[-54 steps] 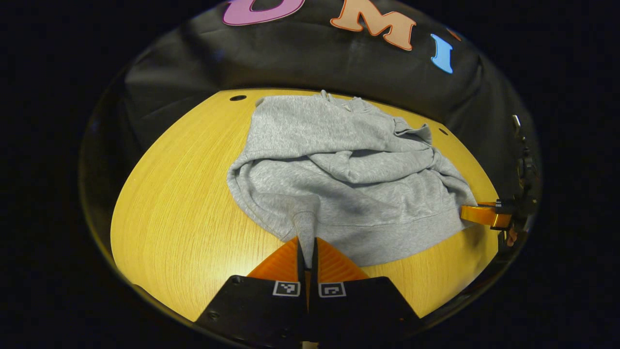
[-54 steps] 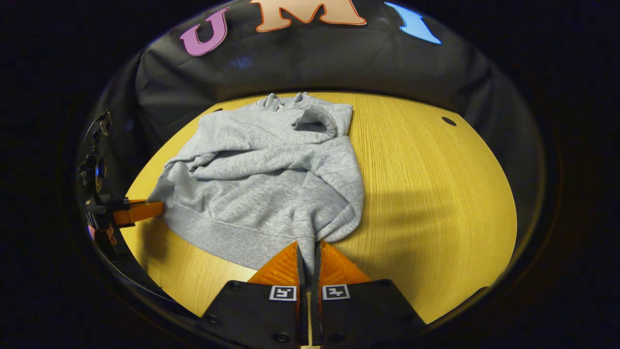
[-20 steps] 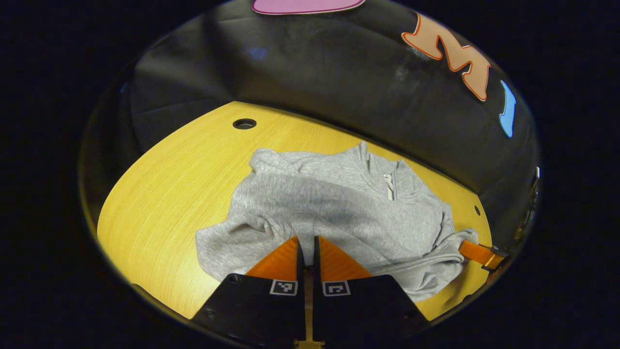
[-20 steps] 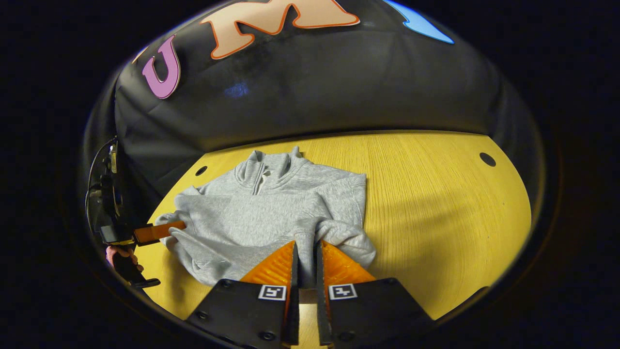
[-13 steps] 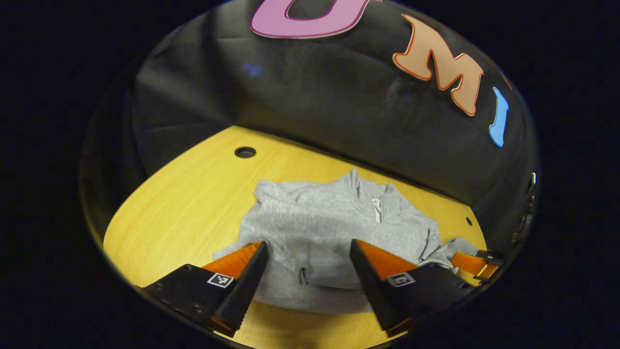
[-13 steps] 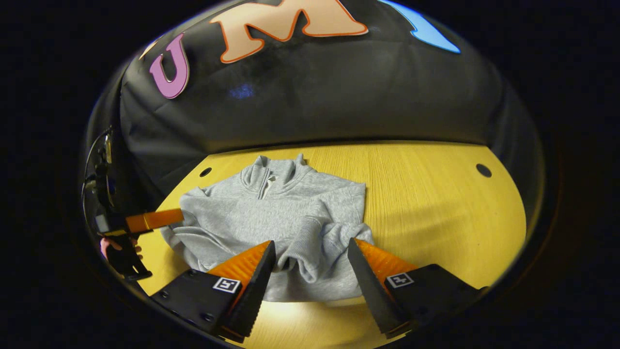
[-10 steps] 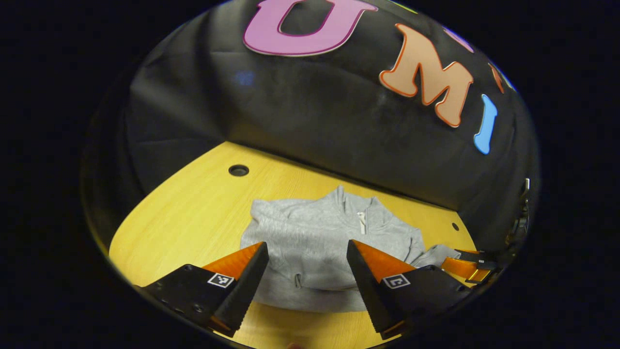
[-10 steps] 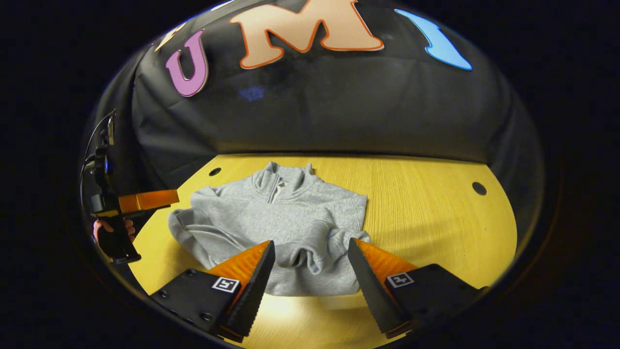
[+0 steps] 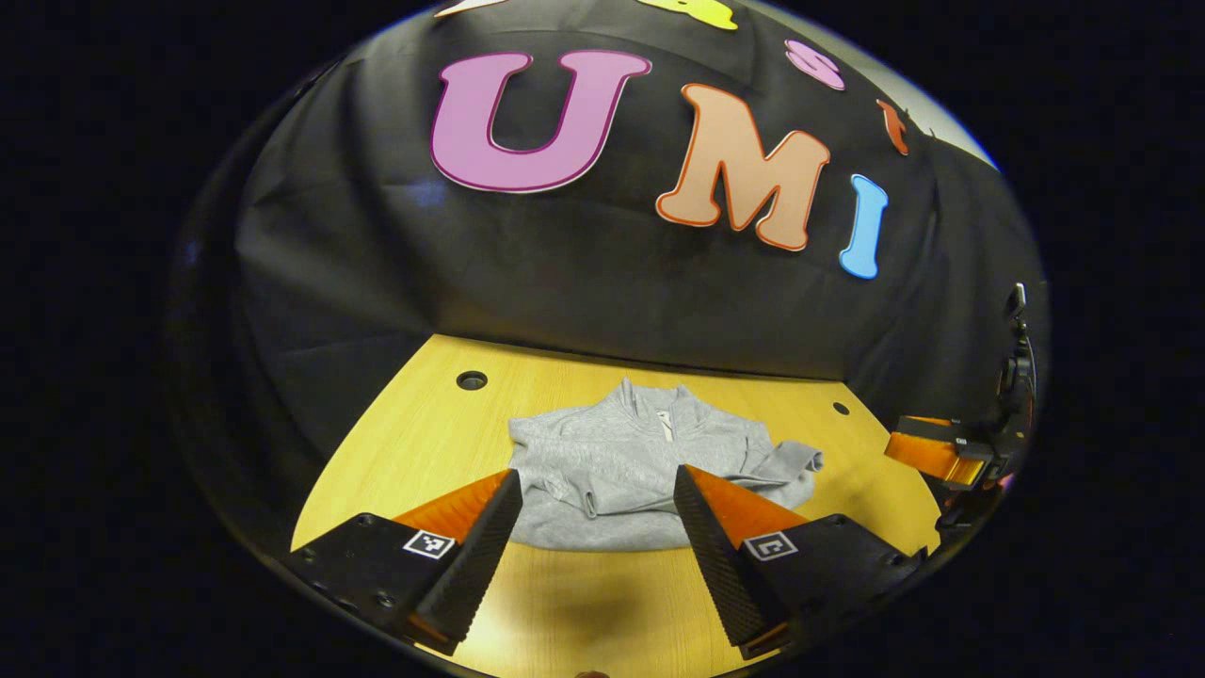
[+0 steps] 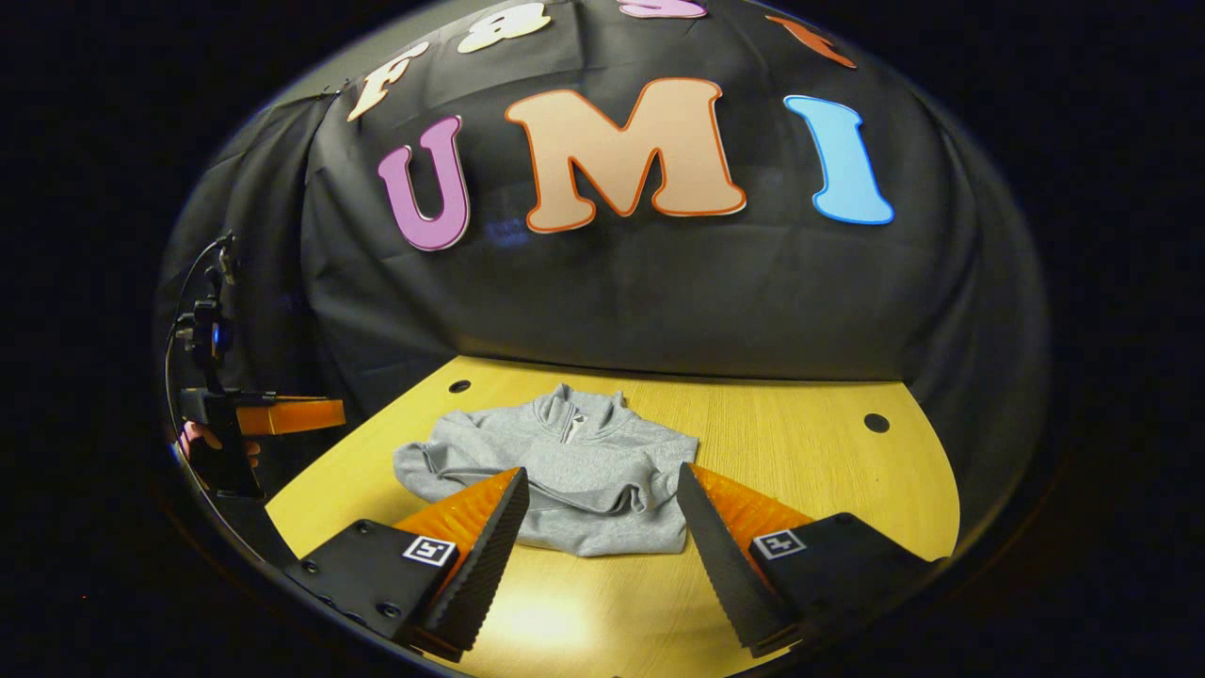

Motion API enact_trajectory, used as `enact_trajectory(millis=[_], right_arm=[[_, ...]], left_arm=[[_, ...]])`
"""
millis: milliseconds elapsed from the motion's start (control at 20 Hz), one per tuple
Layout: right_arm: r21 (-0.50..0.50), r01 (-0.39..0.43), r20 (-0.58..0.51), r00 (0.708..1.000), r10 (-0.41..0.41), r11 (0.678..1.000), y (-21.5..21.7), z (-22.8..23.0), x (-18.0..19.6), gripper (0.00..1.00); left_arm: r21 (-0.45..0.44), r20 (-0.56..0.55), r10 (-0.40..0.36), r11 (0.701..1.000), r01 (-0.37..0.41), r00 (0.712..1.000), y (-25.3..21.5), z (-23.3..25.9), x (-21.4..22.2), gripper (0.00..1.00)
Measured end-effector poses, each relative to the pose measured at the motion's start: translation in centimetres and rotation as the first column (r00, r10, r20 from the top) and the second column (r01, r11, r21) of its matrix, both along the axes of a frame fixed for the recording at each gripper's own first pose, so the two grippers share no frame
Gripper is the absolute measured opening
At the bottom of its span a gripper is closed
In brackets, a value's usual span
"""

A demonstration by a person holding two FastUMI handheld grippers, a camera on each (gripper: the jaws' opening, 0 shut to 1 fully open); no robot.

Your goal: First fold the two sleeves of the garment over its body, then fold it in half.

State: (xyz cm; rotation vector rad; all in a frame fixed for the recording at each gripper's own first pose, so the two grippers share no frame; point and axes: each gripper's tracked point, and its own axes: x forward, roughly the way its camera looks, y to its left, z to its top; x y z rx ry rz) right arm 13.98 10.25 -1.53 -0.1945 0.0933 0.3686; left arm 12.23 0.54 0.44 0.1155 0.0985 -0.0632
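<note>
Both grippers, left gripper and right gripper, have released the garment, jaws apart

We see a soft, matt grey fleece-knit sweatshirt with ribbed cuffs on a smooth, faintly glossy wood-grain table, backed by matt black cloth, and finely ridged gripper fingers.

Black hand-held gripper bodies bear square coded markers.

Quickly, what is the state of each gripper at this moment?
Left gripper: open, holding nothing, above the table.
Right gripper: open, holding nothing; the grey garment lies free.
</note>
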Motion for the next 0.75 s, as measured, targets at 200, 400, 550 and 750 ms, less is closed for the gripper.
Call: enact_trajectory(millis=[200,400,550,750], right_arm=[[0.076,0.019,0.038,0.999,-0.022,0.997,-1.4,1.1,-4.4,0.98],[0.086,0.067,0.058,0.996,-0.072,0.994,-3.2,-0.2,-7.9,0.98],[0.131,0.078,0.015,0.997,-0.081,0.988,-3.6,-2.0,-9.4,0.98],[0.121,0.095,0.042,0.994,-0.101,0.988,-5.5,-1.8,-10.3,0.98]], left_arm=[[-0.006,-0.002,-0.034,0.999,0.034,0.999,-2.0,-0.7,-4.7,0.95],[0.032,-0.024,-0.016,0.999,0.016,1.0,-3.9,-3.5,-7.5,0.95],[-0.014,-0.056,-0.062,0.998,0.061,0.996,-7.1,-5.1,-8.7,0.95],[-0.01,-0.075,-0.062,0.998,0.062,0.995,-9.3,-6.1,-8.7,0.95]])
